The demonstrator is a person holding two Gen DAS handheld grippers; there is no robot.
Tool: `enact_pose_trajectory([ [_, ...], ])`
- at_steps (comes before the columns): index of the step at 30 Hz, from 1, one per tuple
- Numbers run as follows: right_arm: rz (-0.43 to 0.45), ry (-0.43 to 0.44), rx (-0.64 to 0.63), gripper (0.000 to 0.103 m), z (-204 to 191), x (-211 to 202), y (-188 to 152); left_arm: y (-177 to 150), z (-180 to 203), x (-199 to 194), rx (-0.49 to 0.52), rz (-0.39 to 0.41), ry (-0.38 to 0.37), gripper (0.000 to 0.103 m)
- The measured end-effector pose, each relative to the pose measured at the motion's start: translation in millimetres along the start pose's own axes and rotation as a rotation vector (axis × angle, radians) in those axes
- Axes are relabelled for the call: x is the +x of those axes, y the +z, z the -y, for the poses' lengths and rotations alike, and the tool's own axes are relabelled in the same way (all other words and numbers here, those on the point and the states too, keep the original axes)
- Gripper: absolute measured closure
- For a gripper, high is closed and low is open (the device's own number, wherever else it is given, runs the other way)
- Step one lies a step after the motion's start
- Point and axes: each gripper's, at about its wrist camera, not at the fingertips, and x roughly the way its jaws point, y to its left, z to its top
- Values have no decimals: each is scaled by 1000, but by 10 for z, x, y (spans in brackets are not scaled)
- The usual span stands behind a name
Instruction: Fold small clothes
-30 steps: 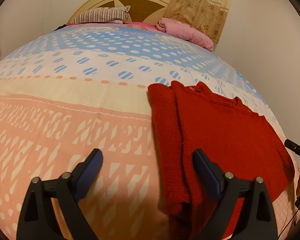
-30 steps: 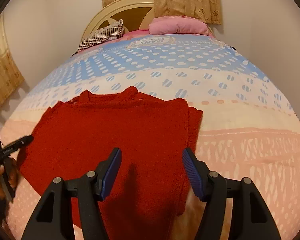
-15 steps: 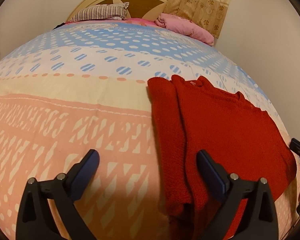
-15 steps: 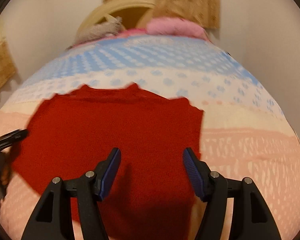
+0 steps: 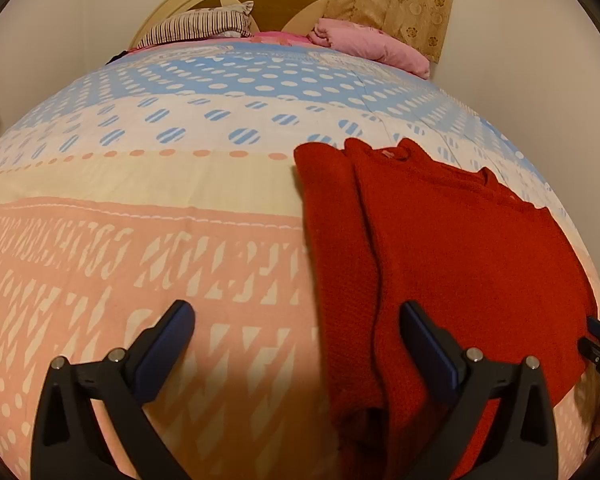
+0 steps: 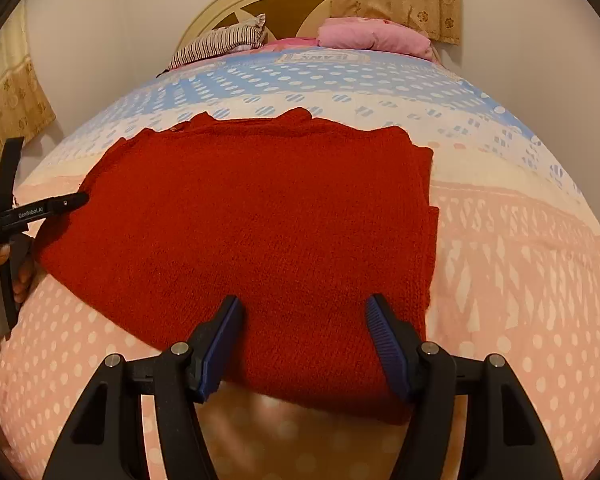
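Red sweater flat on the bed, both tongs empty above its near hem.

The red knit sweater (image 6: 260, 232) lay spread on the patterned bedspread (image 5: 140, 184), its long axis running from near hem to far collar. The right gripper (image 6: 304, 340) hung nearer, straddling the hem with jaws spread and holding nothing. The left gripper (image 5: 296, 348), also spread and empty, had the sweater's folded side edge between its 2 fingers, the body lying to its right.

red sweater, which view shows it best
The right wrist view: the red sweater fills the middle, nearly all its outline visible. The left wrist view shows it off to one side, its near end hidden behind a finger.
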Motion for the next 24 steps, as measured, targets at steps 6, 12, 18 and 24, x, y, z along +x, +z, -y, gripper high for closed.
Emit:
enact_pose_trajectory([
  [6,-6,-39,-73,38,-360,-120,46,0,10,16,8,-7,2,0],
  [12,-28,-30,-111,38,-582,-13,9,0,19,20,10,-9,4,0],
  [18,30,-43,-66,38,-417,-140,108,-3,-51,-32,-25,12,-43,0],
  [24,32,-51,22,38,-87,-148,89,41,-295,-210,-133,81,-30,0],
])
